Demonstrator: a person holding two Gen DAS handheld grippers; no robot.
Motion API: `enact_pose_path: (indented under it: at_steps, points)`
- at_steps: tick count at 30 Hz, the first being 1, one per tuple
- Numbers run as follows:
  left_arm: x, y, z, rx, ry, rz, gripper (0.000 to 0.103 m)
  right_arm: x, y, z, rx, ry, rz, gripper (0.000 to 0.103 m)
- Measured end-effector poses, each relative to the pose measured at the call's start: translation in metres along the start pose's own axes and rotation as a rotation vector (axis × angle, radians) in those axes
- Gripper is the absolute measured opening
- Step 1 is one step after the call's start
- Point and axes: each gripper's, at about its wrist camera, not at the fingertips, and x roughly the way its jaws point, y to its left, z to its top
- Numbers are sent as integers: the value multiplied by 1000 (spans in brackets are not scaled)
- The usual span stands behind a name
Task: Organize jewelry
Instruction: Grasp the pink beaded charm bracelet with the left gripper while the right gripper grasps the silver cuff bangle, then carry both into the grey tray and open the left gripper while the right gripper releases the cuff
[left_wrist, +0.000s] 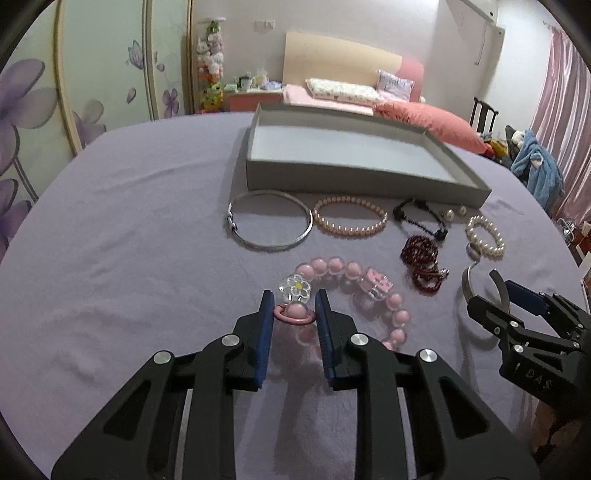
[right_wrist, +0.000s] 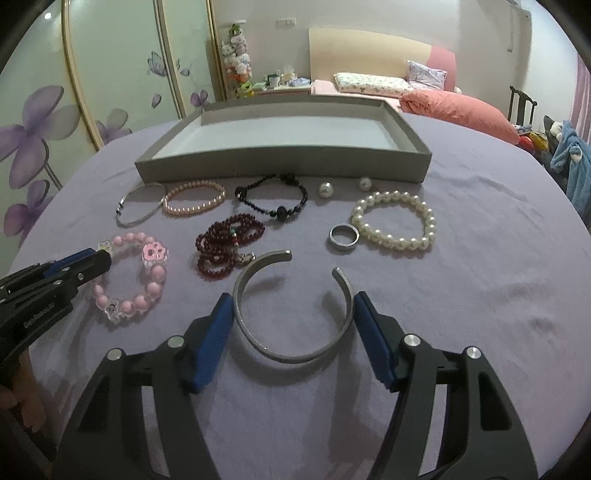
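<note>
Left tool (left_wrist: 294, 306) stands apart, pads bracketing a charm of the pink bead bracelet (left_wrist: 354, 295) on the purple bench (left_wrist: 129, 221); not clamped. Right tool (right_wrist: 293, 310) stands wide apart around the open silver cuff (right_wrist: 291, 306), which lies between its pads. Step in hand: pre-grasp. Next: close, lift, carry to the empty grey tray (right_wrist: 280, 162) at the far side.

- In the left wrist view, the right tongs (left_wrist: 496, 291) cover part of the open silver cuff (left_wrist: 467, 284).
- There, the left tongs (left_wrist: 294, 306) hide the near beads of the pink bead bracelet (left_wrist: 354, 273).
- In the right wrist view, the left tongs (right_wrist: 105, 256) hide that bracelet's left side.
- The tiny things on the pink nightstand (right_wrist: 284, 88) are too small to tell.
- The blue clothes (right_wrist: 576, 162) are cut off at the edge.
</note>
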Motion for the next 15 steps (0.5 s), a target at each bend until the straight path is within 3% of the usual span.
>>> enact_pose_path:
  at_steps: [10, 15]
  points:
    - [-42, -9, 5, 36, -188, -42, 24, -28, 0, 5, 8, -128, 21, 64]
    - [-51, -17, 9, 49, -239, -54, 24, -36, 1, 8, 7, -175, 20, 64]
